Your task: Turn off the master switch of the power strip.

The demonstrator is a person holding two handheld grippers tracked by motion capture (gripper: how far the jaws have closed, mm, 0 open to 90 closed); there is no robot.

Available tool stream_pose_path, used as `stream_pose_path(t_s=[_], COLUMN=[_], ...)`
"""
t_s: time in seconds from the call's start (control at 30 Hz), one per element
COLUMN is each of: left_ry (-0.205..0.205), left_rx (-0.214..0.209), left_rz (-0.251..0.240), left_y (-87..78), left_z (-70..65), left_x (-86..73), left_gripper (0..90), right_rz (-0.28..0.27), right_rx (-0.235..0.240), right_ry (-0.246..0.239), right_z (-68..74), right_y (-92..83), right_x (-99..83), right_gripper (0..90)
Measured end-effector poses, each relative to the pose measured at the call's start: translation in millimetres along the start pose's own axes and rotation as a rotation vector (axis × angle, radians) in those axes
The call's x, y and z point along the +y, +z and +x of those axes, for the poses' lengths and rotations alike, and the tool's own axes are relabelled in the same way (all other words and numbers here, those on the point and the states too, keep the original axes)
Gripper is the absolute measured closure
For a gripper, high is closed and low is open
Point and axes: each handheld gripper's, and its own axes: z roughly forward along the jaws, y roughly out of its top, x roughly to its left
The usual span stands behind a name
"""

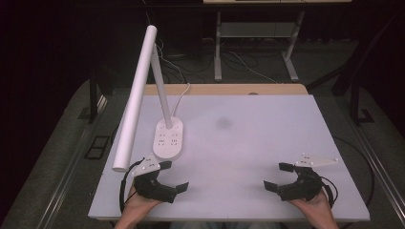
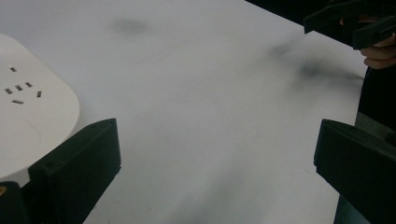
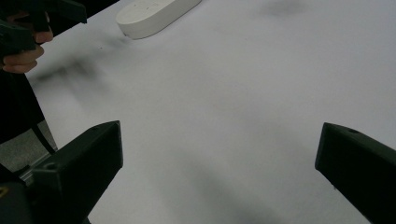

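White desk lamp stands on the desk, its base just ahead of the left tongs. Right tongs well apart from it. Both tongs released, jaws spread, grasping nothing.

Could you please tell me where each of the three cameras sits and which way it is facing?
High view: fixed above the person's side, looking forward and down on the white table; both hands, left gripper and right gripper show.
Left gripper view: rides the left gripper, looking along its open jaws across the table towards the right gripper.
Right gripper view: rides the right gripper, open jaws, facing the left gripper.
Shared: the lamp base appears in all three.
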Motion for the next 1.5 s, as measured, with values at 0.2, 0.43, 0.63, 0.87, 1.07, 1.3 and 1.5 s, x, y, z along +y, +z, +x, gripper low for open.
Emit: stream_pose_path(t_s=[0.2, 0.43, 0.63, 0.87, 1.07, 1.3, 1.5], left_ry=[0.001, 0.002, 0.001, -0.012, -0.022, -0.035, -0.036], left_rx=[-0.002, 0.004, 0.007, 0.015, 0.021, 0.038, 0.061], left_rz=[0.0, 0.011, 0.016, 0.01, 0.0, -0.007, 0.002], left_y=[-3.6, -6.8, -9.3, -15.4, -21.9, -26.7, -30.9], left_z=[1.8, 5.3, 8.7, 13.6, 20.9, 30.4, 43.3], left_x=[2.4, 6.8, 10.4, 14.6, 18.8, 23.1, 30.2], left_gripper=[0.0, 0.0, 0.0, 0.0, 0.0, 0.5, 1.0], right_rz=[0.002, 0.004, 0.007, 0.01, 0.011, 0.012, 0.014], right_rx=[-0.001, -0.003, -0.005, -0.005, -0.005, -0.006, -0.009], right_ry=[-0.002, -0.006, -0.004, -0.003, -0.003, -0.003, -0.001], right_z=[0.0, 0.2, -0.3, -0.3, -0.2, -0.5, -0.9], right_y=[0.2, 0.6, 0.4, 0.4, 0.6, 0.5, 0.1], right_x=[-0.1, -0.2, -0.6, -1.1, -1.2, -1.2, -1.6], right_gripper=[0.1, 0.2, 0.1, 0.1, 0.1, 0.1, 0.1])
